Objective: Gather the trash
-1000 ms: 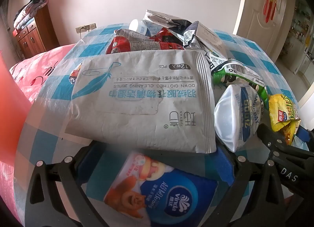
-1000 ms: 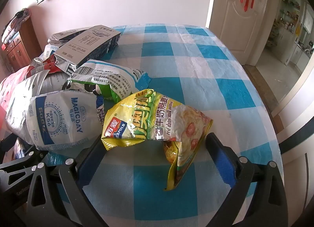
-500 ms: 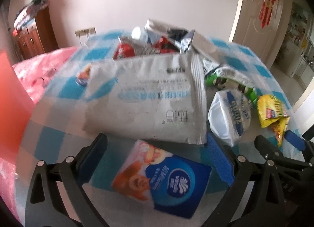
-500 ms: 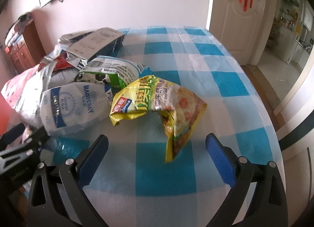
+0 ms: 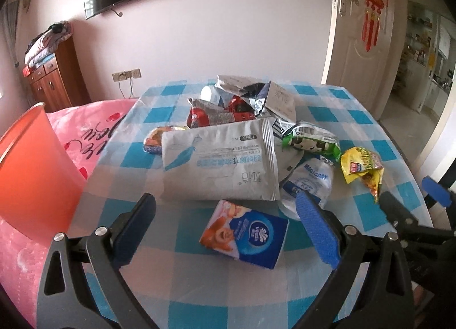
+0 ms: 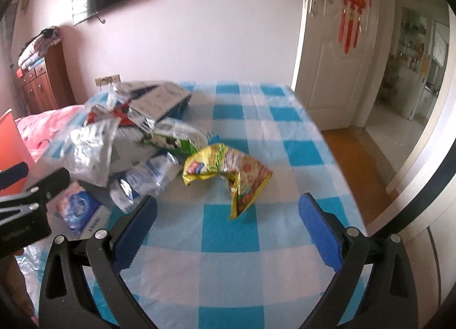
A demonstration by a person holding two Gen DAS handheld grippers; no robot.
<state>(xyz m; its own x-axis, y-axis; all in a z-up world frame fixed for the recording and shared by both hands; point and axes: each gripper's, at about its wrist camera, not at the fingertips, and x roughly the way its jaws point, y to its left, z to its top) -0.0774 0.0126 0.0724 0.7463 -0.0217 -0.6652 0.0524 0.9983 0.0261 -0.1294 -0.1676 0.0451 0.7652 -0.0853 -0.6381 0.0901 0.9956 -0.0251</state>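
Left tool [image 5: 225, 215]: wide open, empty, hovering over the blue tissue pack [image 5: 245, 233].
Right tool [image 6: 228, 220]: spread wide, holding nothing; yellow snack wrapper [image 6: 228, 171] lies at its 12 o'clock.
Trash: heaped on the checked worktop [image 6: 256, 240]; grey wipes pouch [image 5: 219, 162] on top.
Bin: orange [image 5: 31, 169], at the pile's 9 o'clock.
Tip: I'd lower each tool squarely, pinching wrappers at a crumpled fold.
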